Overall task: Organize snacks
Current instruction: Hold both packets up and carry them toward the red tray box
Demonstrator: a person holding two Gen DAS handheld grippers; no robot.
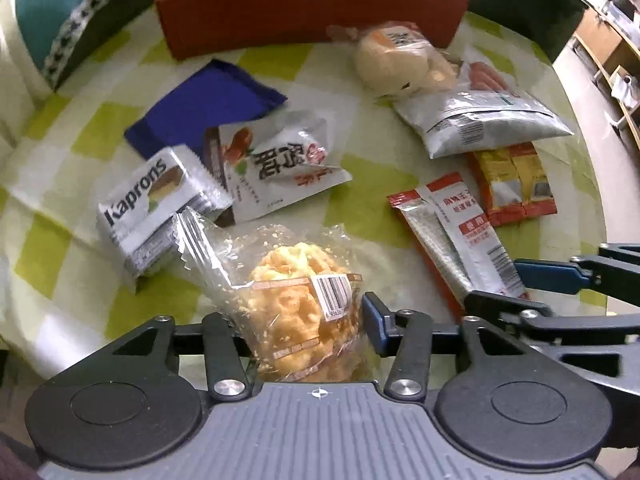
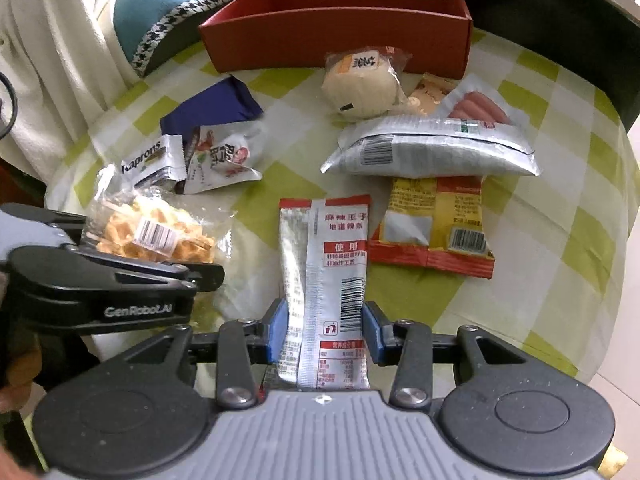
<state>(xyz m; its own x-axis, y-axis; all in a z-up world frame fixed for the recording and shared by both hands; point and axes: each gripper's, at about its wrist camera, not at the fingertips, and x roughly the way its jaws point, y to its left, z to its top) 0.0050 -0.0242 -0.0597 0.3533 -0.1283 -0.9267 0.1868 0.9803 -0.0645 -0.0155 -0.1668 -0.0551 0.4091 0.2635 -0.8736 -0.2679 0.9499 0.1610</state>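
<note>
My left gripper (image 1: 308, 320) has its jaws around a clear-wrapped waffle pastry (image 1: 304, 292); the pads touch its wrap, and it lies on the cloth. It also shows in the right wrist view (image 2: 156, 232). My right gripper (image 2: 325, 330) has its blue pads (image 2: 278, 330) against both sides of a red and silver snack sachet (image 2: 326, 264) lying on the table. The same sachet shows in the left wrist view (image 1: 460, 236). A red open box (image 1: 312, 12) stands at the back, also in the right wrist view (image 2: 340, 36).
On the green-checked tablecloth (image 2: 540, 208) lie a Kaprons pack (image 1: 156, 204), a white snack bag (image 1: 280, 164), a blue pouch (image 1: 208, 104), a wrapped bun (image 1: 400, 60), a silver sausage pack (image 1: 488, 116) and a yellow-red packet (image 1: 516, 184). Cushions sit at back left.
</note>
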